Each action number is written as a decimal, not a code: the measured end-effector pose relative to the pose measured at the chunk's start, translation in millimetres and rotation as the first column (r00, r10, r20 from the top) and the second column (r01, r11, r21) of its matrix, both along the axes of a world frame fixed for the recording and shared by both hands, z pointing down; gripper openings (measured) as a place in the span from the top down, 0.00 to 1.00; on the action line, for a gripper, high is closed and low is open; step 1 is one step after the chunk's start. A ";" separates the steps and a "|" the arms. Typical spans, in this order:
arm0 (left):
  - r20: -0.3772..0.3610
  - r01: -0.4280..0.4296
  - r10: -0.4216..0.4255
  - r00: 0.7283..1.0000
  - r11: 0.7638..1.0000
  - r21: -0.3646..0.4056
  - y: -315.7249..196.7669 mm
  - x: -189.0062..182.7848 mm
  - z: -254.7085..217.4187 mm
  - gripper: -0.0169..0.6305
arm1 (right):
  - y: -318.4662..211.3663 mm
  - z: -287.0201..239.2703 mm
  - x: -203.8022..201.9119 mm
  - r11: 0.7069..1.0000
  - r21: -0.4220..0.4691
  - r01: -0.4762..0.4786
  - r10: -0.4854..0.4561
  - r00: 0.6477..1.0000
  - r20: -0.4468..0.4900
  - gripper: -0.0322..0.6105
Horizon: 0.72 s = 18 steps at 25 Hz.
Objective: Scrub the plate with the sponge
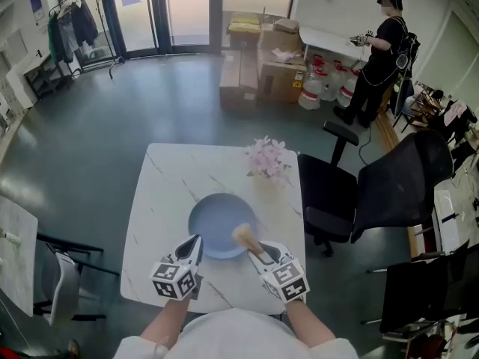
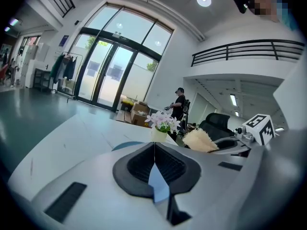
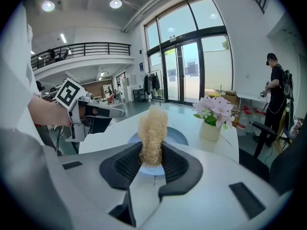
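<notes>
A round blue plate (image 1: 217,226) lies on the white marble table (image 1: 165,200) near its front edge. My left gripper (image 1: 196,239) is at the plate's front-left rim. In the left gripper view its jaws (image 2: 154,150) are shut, with a blue sliver of the plate's rim (image 2: 157,183) pinched between them. My right gripper (image 1: 263,254) is shut on a tan fibrous sponge (image 1: 245,235), which stands up from the jaws over the plate's right side. In the right gripper view the sponge (image 3: 152,137) sticks out above the plate (image 3: 180,137).
A small vase of pink flowers (image 1: 267,159) stands at the table's far right, beyond the plate. A black office chair (image 1: 374,193) is close to the table's right side, and another chair (image 1: 63,283) stands to the left. A person (image 1: 378,58) and cardboard boxes (image 1: 262,58) are far back.
</notes>
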<state>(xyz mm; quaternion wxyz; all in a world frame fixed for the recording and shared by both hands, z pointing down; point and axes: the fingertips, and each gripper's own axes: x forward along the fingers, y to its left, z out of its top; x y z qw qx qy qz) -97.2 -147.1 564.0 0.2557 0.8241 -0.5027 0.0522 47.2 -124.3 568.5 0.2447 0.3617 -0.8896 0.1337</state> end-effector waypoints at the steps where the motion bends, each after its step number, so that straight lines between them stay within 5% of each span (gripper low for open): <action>1: 0.004 -0.005 0.005 1.000 1.000 0.007 2.1 2.1 -1.2 0.92 | 0.8 -0.1 1.0 1.000 0.001 -0.001 0.001 1.000 0.000 0.76; 18: 0.045 -0.045 0.042 0.998 0.997 0.068 26.6 12.1 -15.4 0.92 | 15.4 -1.6 0.9 1.000 0.010 0.014 -0.014 1.000 -0.002 0.76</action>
